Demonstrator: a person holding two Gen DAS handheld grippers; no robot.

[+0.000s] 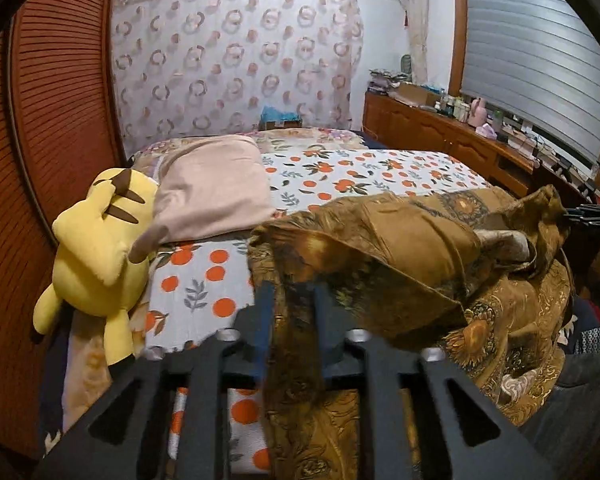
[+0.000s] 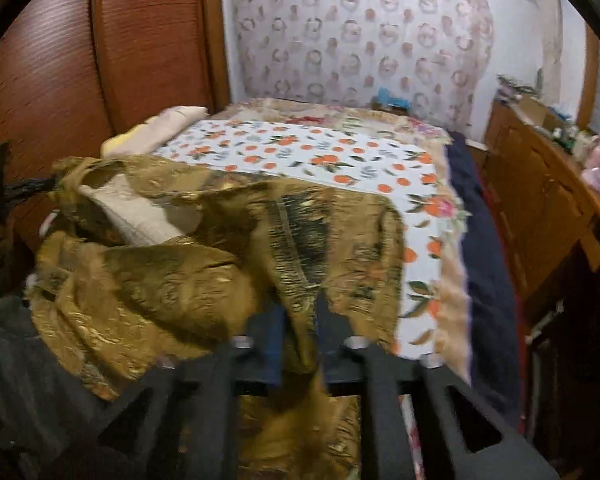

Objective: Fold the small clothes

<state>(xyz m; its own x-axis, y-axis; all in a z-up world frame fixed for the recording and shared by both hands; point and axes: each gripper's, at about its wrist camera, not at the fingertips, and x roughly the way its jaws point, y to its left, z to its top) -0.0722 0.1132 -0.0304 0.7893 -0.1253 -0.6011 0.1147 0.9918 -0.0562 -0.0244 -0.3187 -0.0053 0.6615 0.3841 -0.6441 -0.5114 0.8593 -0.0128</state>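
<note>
A brown and gold patterned garment [image 1: 412, 248] is held up over the near end of the bed. My left gripper [image 1: 294, 304] is shut on its left edge, cloth hanging between the blue fingers [image 1: 265, 320]. My right gripper [image 2: 298, 320] is shut on its right edge, and the garment [image 2: 188, 264] bunches to the left with a pale lining [image 2: 132, 212] showing. The right gripper also shows at the far right of the left wrist view [image 1: 580, 214]. The left gripper shows at the far left of the right wrist view [image 2: 28, 188].
The bed has an orange-fruit print sheet [image 1: 364, 176]. A yellow plush toy [image 1: 100, 248] and a pink pillow [image 1: 212, 192] lie at its left by the wooden wardrobe [image 1: 40, 160]. A cluttered wooden dresser [image 1: 460, 136] runs along the right. Dark clothes [image 2: 16, 368] lie nearby.
</note>
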